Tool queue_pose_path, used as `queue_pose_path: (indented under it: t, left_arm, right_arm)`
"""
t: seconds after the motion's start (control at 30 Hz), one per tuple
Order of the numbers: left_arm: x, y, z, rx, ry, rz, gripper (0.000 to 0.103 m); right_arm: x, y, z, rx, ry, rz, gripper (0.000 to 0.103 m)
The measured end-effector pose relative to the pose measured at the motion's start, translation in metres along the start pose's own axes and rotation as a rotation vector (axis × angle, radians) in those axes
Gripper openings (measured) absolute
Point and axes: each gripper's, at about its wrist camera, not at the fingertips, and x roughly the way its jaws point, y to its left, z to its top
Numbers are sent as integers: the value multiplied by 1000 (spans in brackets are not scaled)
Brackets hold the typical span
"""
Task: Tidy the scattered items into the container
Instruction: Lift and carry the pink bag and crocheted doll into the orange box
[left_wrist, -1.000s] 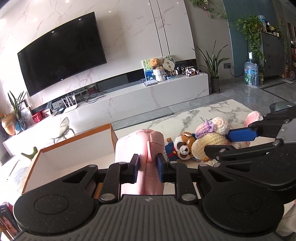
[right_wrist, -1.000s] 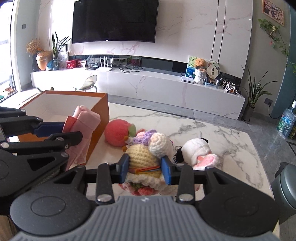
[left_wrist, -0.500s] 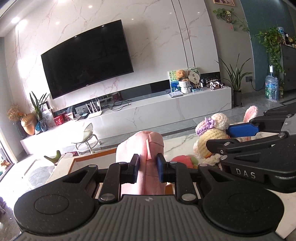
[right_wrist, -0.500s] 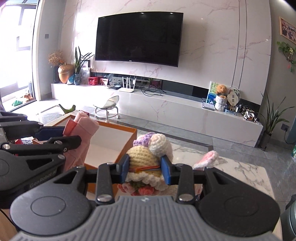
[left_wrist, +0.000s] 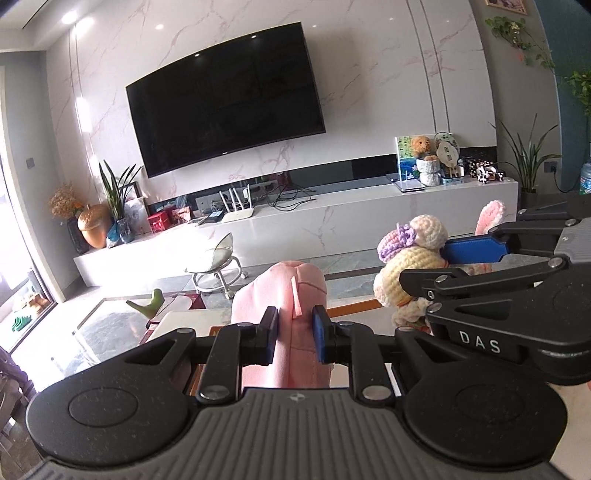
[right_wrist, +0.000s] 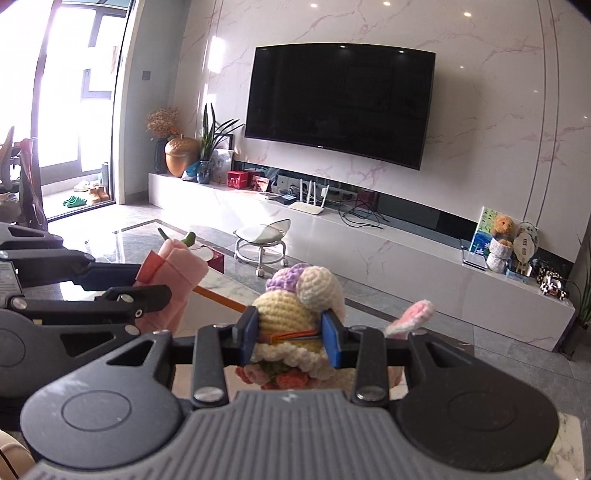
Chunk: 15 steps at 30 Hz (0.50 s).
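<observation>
Both loads had been lifted off the table. The left hand-held gripper (left_wrist: 294, 334) clamped a folded pink fabric item (left_wrist: 284, 295); at 3 o'clock, the right hand-held gripper (right_wrist: 290, 338) clamped a cream crocheted doll (right_wrist: 291, 314), both above the orange-rimmed box (right_wrist: 218, 297), awaiting release.

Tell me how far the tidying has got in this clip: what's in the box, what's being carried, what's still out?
Done: nothing can be confirmed, since the box interior is hidden; only its orange rim shows.
In hand: the left gripper is shut on a pink plush, and the right gripper is shut on a crocheted doll; both are lifted.
Left: both releases, plus a pink-eared crochet toy behind the doll. The tabletop is mostly out of view.
</observation>
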Motion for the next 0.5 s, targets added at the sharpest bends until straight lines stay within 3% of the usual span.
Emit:
queue_pose_path:
  t: [0.23,0.5]
  left_arm:
    - [47,31,0,-61,70,24,23]
    - [96,45,-18,-110,178,14,23]
  right_arm:
    - [65,8,8,-2,57,76,39]
    - [137,9,-6,38,167,145,39]
